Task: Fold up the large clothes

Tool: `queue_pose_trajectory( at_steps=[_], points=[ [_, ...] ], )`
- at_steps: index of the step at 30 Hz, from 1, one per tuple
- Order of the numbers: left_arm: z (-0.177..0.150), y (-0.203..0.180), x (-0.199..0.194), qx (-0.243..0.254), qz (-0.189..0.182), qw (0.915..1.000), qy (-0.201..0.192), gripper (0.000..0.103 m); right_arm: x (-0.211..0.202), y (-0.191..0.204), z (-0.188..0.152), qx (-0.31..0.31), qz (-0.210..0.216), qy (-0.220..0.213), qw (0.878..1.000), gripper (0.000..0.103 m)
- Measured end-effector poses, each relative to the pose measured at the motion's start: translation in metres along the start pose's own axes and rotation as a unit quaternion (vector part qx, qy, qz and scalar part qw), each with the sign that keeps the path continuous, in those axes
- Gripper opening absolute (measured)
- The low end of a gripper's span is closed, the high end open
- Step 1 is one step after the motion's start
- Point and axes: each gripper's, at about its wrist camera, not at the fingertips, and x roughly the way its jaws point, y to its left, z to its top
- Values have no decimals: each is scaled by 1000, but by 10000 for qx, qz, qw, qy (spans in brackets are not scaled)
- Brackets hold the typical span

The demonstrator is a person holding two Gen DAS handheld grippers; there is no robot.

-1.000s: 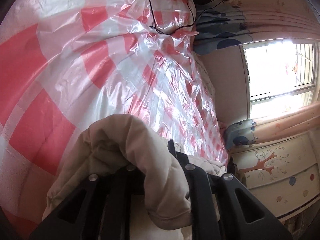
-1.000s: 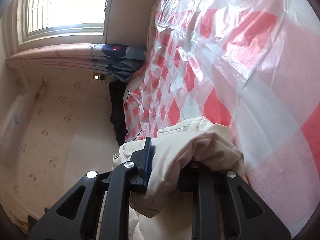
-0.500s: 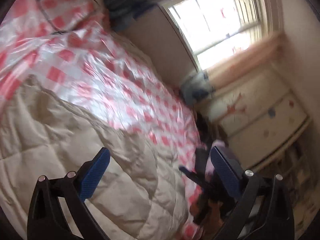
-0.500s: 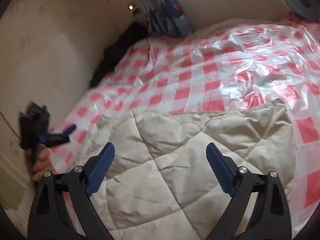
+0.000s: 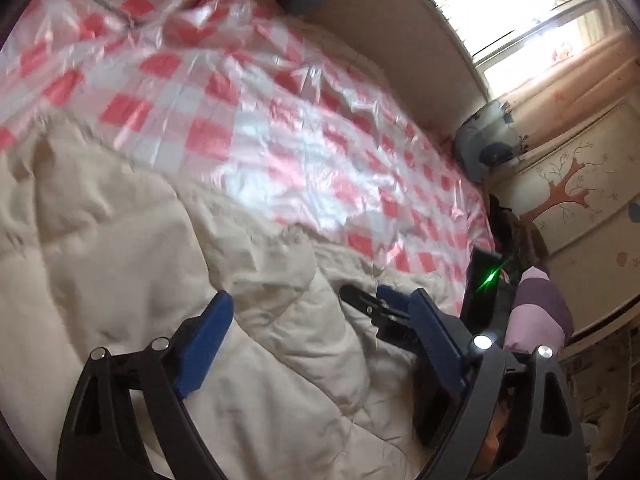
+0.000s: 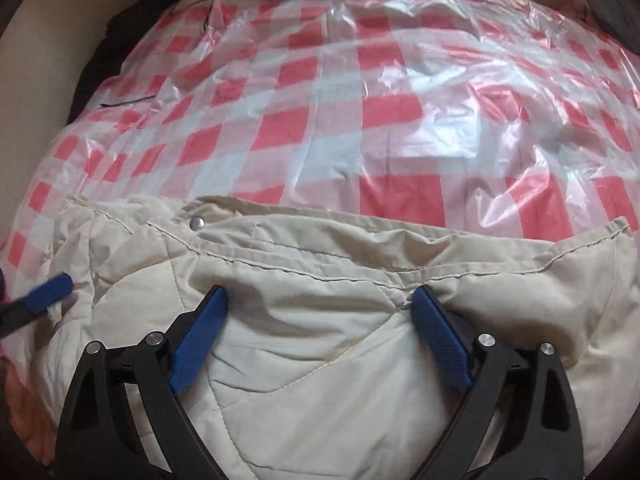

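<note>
A home bedroom: bed (image 5: pixel 280 128) under checked plastic sheet, curtained window (image 5: pixel 532 12), tree-painted wardrobe (image 5: pixel 580 200).

jacket (image 6: pixel 320 360): 1 | checked sheet (image 6: pixel 360 120): 1 | hand-held grippers (image 6: pixel 320 304): 2, seemingly

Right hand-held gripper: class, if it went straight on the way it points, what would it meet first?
Most likely the cream quilted coat directly beneath the open right hand-held gripper; it fills the line ahead, though depth is unclear.
</note>
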Motion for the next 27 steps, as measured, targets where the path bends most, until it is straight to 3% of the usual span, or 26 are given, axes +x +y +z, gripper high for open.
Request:
queue_pose_trajectory(
  at_steps=[2, 3, 4, 6, 7, 10, 13, 15, 16, 17, 18, 21, 23, 25, 27],
  points=[
    [7, 10, -10, 301, 509, 9973, -442, 96, 11, -10, 3, 145, 49, 83, 9998, 90],
    [10, 31, 1, 141, 732, 9968, -305, 96, 18, -10, 5, 150, 8, 140, 9998, 92],
    [10, 57, 17, -162, 732, 9972, -15, 96, 23, -8, 8, 93, -48, 225, 9997, 94],
    [8, 81, 30, -532, 577, 9968, 140, 96, 22, -4, 18, 102, -94, 385, 9992, 94],
    [10, 76, 27, -491, 641, 9966, 138, 96, 12, -3, 19, 138, -145, 312, 9993, 94],
    [5, 54, 2, -300, 706, 9969, -163, 96, -54, 6, 3, 63, -14, -506, 9987, 94],
    [2, 40, -8, 115, 931, 9943, -499, 96, -94, 3, -33, -228, -605, -1171, 9910, 96],
    [-3, 53, 14, 353, 1338, 9899, -301, 96, -73, -28, -47, -47, -1183, -1078, 9871, 96],
    [-5, 66, 25, 201, 1194, 9926, -107, 96, -50, -56, -52, 391, -738, -823, 9931, 97],
    [-5, 69, 28, 131, 1165, 9931, -101, 96, -44, -75, -53, 765, -282, -832, 9932, 97],
    [-4, 65, 28, 218, 1258, 9917, -113, 96, -46, -79, -50, 814, -259, -807, 9931, 97],
    [-5, 58, 8, 83, 1229, 9919, -311, 96, -60, -60, -45, 436, -611, -652, 9950, 97],
    [-5, 44, -24, -43, 918, 9933, -700, 96, -96, -36, -54, 332, -428, -1186, 9915, 97],
    [-7, 25, -49, 389, 1061, 9872, -1125, 96, -123, -14, -68, 130, -474, -1624, 9855, 97],
    [-11, 23, -53, 740, 1373, 9794, -1284, 96, -115, -11, -82, 5, -681, -1685, 9834, 97]
  ],
)
